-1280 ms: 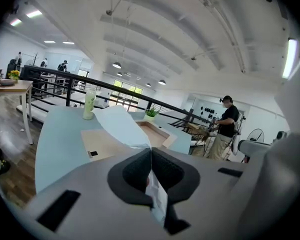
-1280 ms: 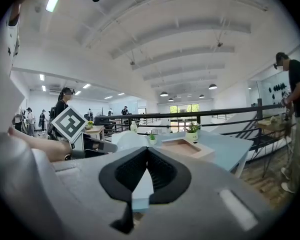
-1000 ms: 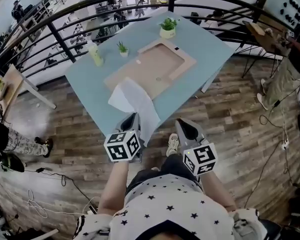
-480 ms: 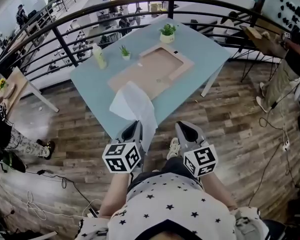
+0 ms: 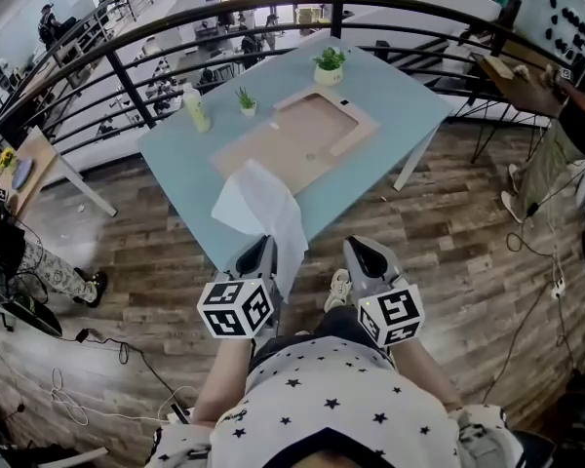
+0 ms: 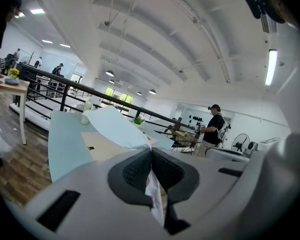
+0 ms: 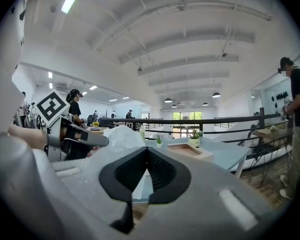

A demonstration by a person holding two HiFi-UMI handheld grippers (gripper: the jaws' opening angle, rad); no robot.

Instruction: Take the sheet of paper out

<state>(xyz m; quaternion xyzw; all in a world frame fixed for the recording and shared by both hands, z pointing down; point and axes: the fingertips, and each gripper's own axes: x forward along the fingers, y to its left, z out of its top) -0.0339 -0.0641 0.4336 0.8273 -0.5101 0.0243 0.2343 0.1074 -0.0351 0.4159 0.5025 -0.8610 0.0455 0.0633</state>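
fingers (image 6: 135, 171) of the left gripper (image 5: 256, 252) clamp one sheet of paper (image 5: 263, 203), draped over the table (image 5: 390, 96) edge at its 12 o'clock. right gripper (image 5: 364, 250) pressed together, empty. two potted plants (image 5: 328, 59), one bottle (image 5: 194, 110), one tray (image 5: 307, 130).

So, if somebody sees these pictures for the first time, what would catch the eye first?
The white sheet of paper comes first: it runs from the near edge of the light blue table into the left tongs, which are shut on it. Beside them, the right tongs are shut and empty. Further back on the table lies a wooden tray.
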